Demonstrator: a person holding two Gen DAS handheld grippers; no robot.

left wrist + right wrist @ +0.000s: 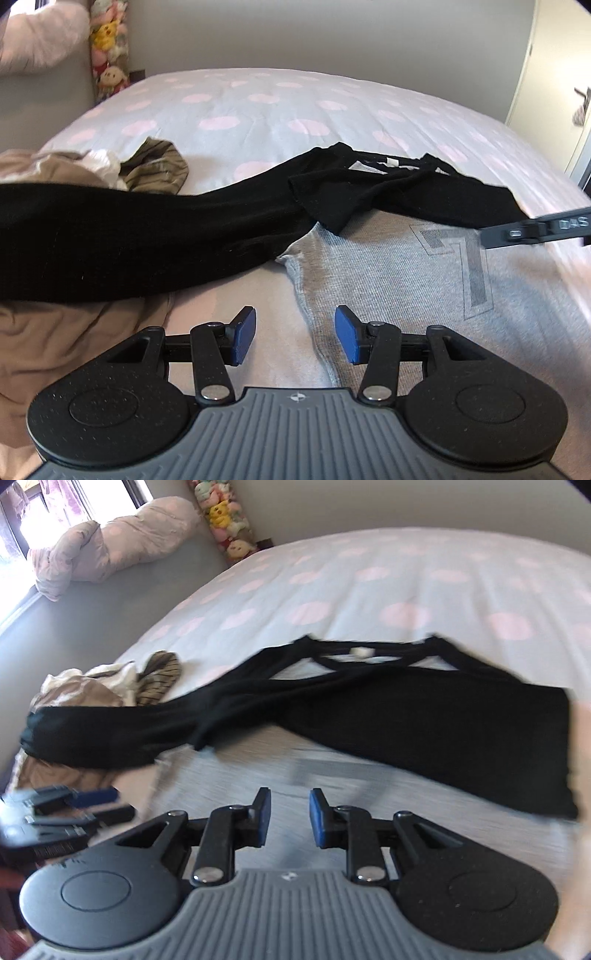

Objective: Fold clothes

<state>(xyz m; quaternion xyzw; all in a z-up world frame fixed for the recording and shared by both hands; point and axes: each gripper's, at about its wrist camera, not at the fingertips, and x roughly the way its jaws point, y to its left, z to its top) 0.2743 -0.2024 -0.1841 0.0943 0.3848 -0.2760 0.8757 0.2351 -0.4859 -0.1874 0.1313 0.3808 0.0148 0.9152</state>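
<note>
- The bed [258, 107], covered by a pale sheet with large pink dots, carries all the clothes.
- A grey knit sweatshirt with a darker grey printed emblem [406, 266] lies spread flat on the near part of the bed.
- A black long-sleeved garment [406, 192] lies across the far edge of the grey sweatshirt, its neckline with a small white label turned toward the far side of the bed.
- One black sleeve [110, 236] stretches out to the left, over a crumpled beige cloth [55, 343] at the near left corner.
- A heap of tan, white and olive striped clothes [147, 170] sits just behind that sleeve on the left.
- The left gripper [295, 336] hovers over the left edge of the grey sweatshirt; its jaws stand moderately apart with blue pads [243, 336] showing, and nothing is between them.
- The right gripper [290, 819] hovers above the grey sweatshirt, near the black garment's hem; its jaws leave a narrow gap and hold nothing. The right wrist view is blurred.
- In the right wrist view the left gripper appears at the lower left edge, well apart from the right one.
- A rumpled pink-dotted pillow or quilt [110, 542] rests on a grey ledge by the window, and a column of plush toys [225, 520] stands against the wall.
- A white door [546, 74] shows at the far right.
</note>
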